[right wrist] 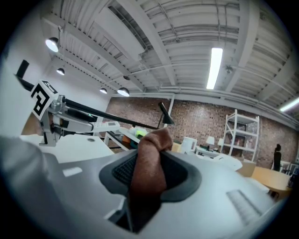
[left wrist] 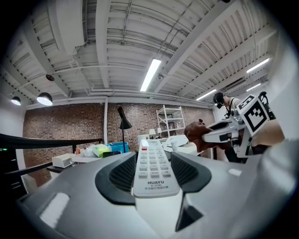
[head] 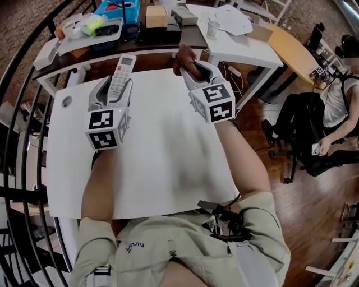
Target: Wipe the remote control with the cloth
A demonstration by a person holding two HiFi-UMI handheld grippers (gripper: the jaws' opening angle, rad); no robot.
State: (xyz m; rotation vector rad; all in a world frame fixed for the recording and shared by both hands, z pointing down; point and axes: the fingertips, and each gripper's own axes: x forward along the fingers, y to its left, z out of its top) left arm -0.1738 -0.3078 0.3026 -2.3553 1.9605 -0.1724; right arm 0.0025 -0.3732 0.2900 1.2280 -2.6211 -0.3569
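Note:
My left gripper (head: 115, 89) is shut on a white remote control (head: 122, 75), which sticks out forward over the far part of the white table (head: 162, 168). In the left gripper view the remote control (left wrist: 152, 165) lies between the two dark pads, buttons up. My right gripper (head: 193, 70) is shut on a brown cloth (head: 185, 59), bunched between its jaws. The right gripper view has the cloth (right wrist: 149, 163) standing up between the pads. The two grippers are side by side, apart, above the table's far half.
Behind the table a dark shelf holds a blue bin (head: 118, 10), a box (head: 156, 15) and small items. A second white table (head: 235, 39) stands at the back right. A curved black railing (head: 22, 101) runs along the left. A person sits on a chair (head: 305, 151) at the right.

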